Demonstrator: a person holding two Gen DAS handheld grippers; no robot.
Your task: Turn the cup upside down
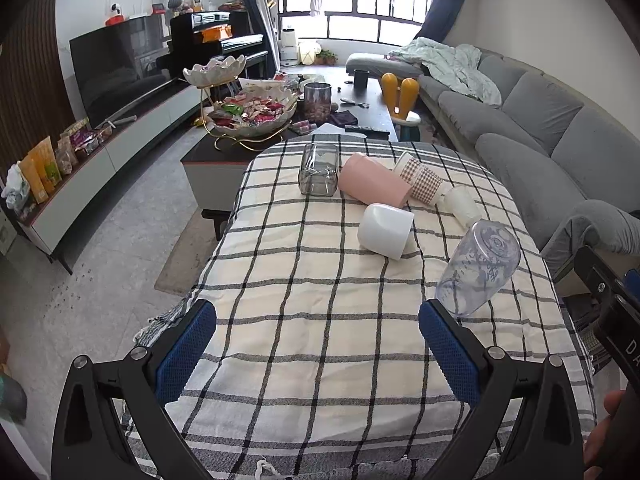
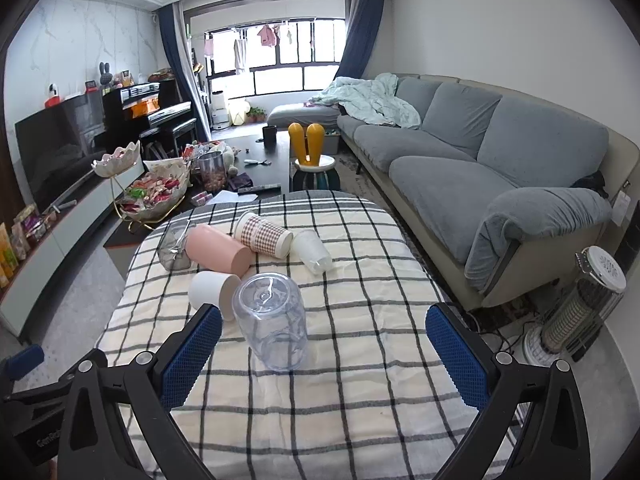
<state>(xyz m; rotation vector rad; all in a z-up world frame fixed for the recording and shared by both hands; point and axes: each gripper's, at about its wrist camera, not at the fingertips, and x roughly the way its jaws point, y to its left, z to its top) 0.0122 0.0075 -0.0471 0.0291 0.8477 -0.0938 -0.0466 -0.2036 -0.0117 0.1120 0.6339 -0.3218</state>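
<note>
A clear plastic cup stands upside down on the checked tablecloth, base up; it also shows in the left wrist view. Behind it lie several cups on their sides: a white cup, a pink cup, a checked paper cup, a frosted cup and a grey glass tumbler. My left gripper is open and empty, left of the clear cup. My right gripper is open and empty, with the clear cup just past its left finger.
A grey sofa runs along the right. A dark coffee table with a snack bowl stand lies beyond the cloth table. A TV unit is on the left. A heater stands on the floor at right.
</note>
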